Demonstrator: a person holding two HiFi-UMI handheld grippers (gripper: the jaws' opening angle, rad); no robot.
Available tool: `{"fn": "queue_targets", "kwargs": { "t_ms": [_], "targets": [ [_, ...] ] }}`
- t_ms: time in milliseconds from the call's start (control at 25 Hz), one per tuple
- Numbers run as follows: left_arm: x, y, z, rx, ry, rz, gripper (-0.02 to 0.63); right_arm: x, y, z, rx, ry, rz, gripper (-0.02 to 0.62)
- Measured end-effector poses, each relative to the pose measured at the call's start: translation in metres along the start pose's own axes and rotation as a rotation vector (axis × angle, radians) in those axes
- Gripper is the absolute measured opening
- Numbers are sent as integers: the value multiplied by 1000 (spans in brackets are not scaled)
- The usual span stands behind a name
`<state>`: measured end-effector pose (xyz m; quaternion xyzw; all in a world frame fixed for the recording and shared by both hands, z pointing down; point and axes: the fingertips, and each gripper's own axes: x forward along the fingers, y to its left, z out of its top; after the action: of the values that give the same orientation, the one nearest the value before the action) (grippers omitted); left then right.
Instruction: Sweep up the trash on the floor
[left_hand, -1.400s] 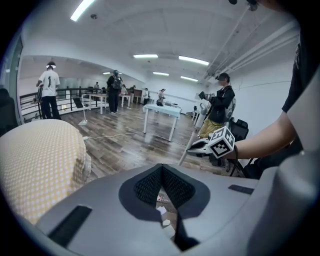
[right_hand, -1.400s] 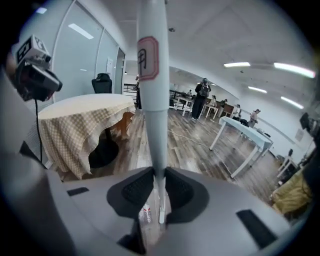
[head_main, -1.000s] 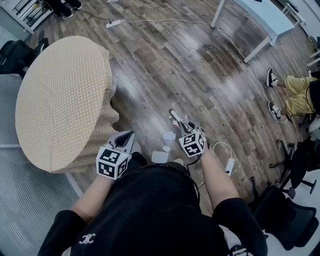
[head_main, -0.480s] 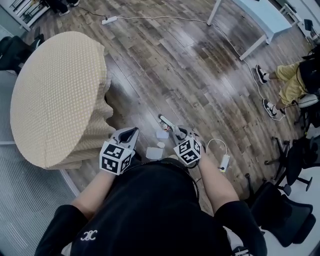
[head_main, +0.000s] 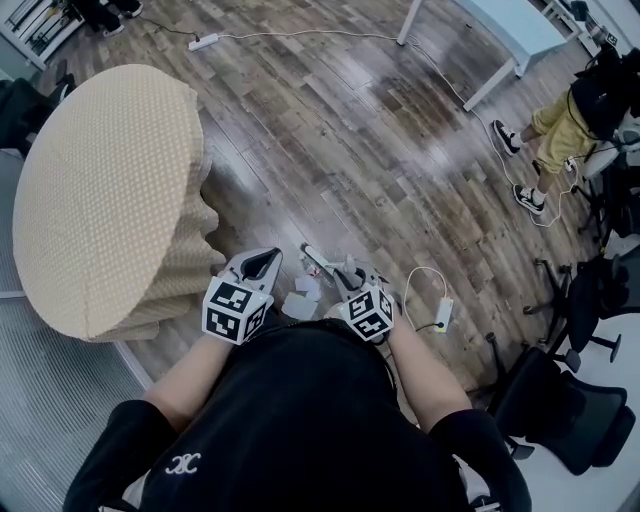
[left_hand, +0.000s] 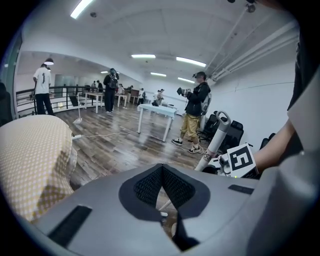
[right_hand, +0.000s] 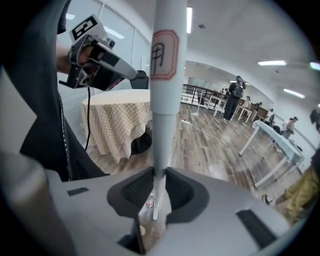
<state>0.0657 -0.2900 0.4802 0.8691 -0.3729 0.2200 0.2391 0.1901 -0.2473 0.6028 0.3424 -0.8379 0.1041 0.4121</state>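
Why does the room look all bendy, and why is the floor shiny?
Left and right gripper views: wide-angle lenses bend the room and darken the corners. Head view: light glares off the floor. Right gripper view: the near pole looks huge.

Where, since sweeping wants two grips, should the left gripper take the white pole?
Probably on the bare shaft of the white pole above the right gripper, below its cap. Come from the left, jaws across it: the shaft is slim, round, straight there, and free.

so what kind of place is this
Probably a big open office or workshop hall: a wood-plank floor, a white table, office chairs along one side, and strip lights on the ceiling.
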Motion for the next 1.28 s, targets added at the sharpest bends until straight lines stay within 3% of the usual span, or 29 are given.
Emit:
{"fn": "queue_targets", "kwargs": {
  "t_ms": [440,960,1280],
  "targets": [
    [20,-29,28,65,-48,-66,-3,-68,-36,48,247,-185,-166,83],
    [9,-91,67,71,-175,-108,-3,-182,-69,92,349,-418,-251,83],
    [7,-101,64,59,-192,-90,-3,-202,-75,95,396,-445,-254,83]
  ]
}}
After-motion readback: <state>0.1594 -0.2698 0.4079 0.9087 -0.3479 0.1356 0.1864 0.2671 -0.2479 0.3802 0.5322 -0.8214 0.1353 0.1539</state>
